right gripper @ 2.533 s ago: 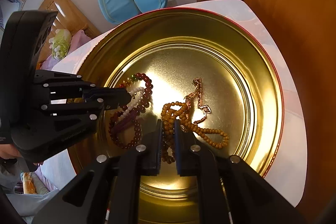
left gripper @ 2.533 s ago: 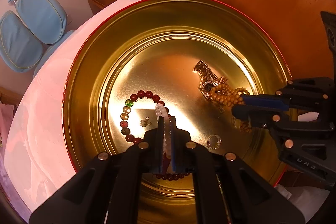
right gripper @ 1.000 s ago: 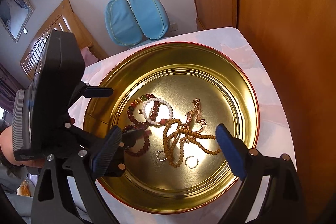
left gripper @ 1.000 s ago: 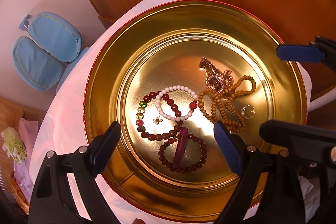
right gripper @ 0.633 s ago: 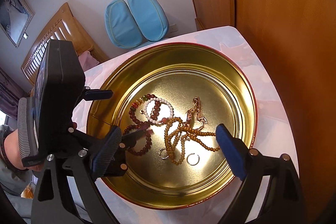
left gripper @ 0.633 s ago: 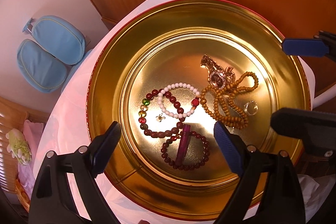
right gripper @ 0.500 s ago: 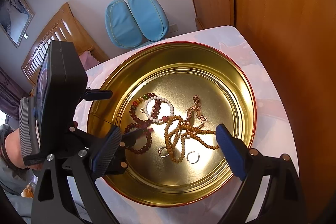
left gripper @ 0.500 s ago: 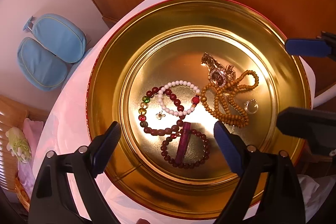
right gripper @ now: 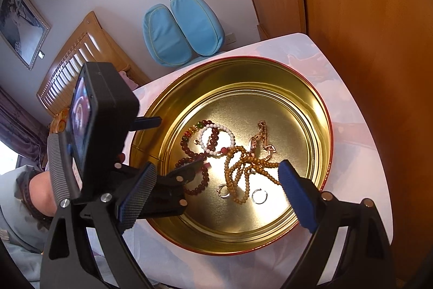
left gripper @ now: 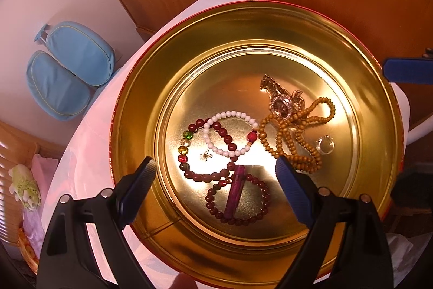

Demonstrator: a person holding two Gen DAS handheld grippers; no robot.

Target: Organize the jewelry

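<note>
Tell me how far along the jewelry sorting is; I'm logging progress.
Done: all visible jewelry lies inside the round gold tin: dark red bead bracelets, white bead bracelet, tan wooden bead strand, rose-gold watch, silver ring. In hand: nothing; left gripper and right gripper are open above it. Left: strands overlap, so separating them may remain.

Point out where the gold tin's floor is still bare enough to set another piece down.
Bare floor lies along the far wall of the gold tin, beyond the watch and white bead bracelet. The near-right floor by the rings is also free. The middle is crowded: dark red bracelets and tan bead strand overlap.
</note>
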